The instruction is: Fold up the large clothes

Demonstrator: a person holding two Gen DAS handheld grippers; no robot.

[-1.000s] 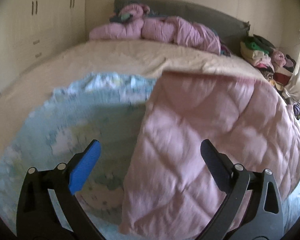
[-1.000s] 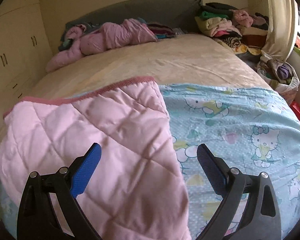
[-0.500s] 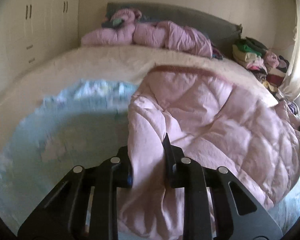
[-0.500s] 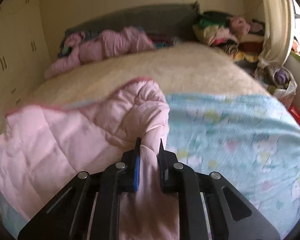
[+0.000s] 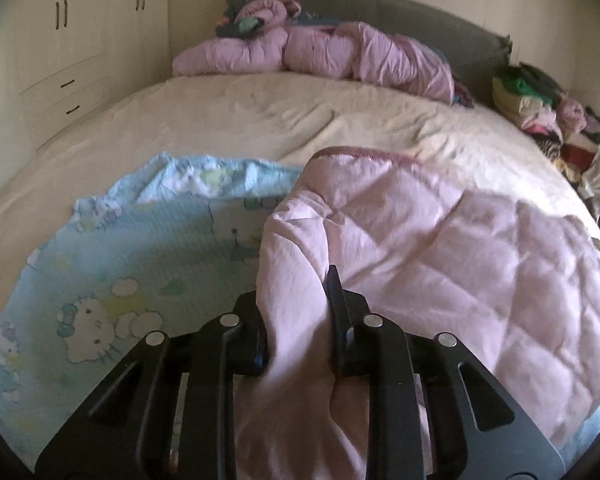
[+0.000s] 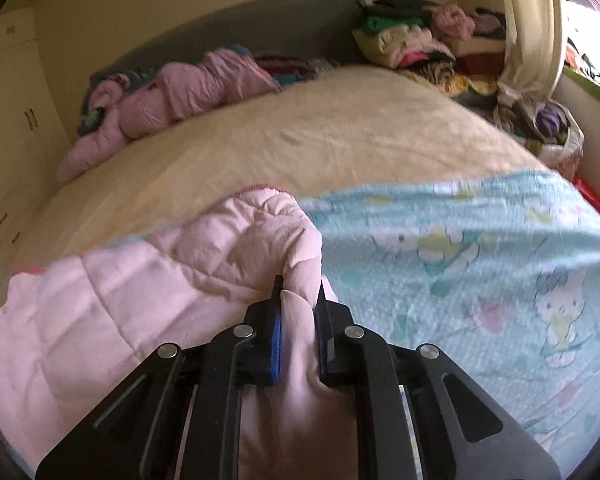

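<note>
Both clamped now: left gripper and right gripper each pinching a bunched near edge of the pink quilted blanket, spread over the blue cartoon sheet on the bed. Looks soft, puffy, bulky yet light; likely to sag between grips, so best held at corners, pulled taut

Pale pink diamond-quilted comforter showing a darker pink edge trim, light blue cartoon-cat print sheet lying under it, cream bedspread covering the bed, grey headboard standing behind
</note>
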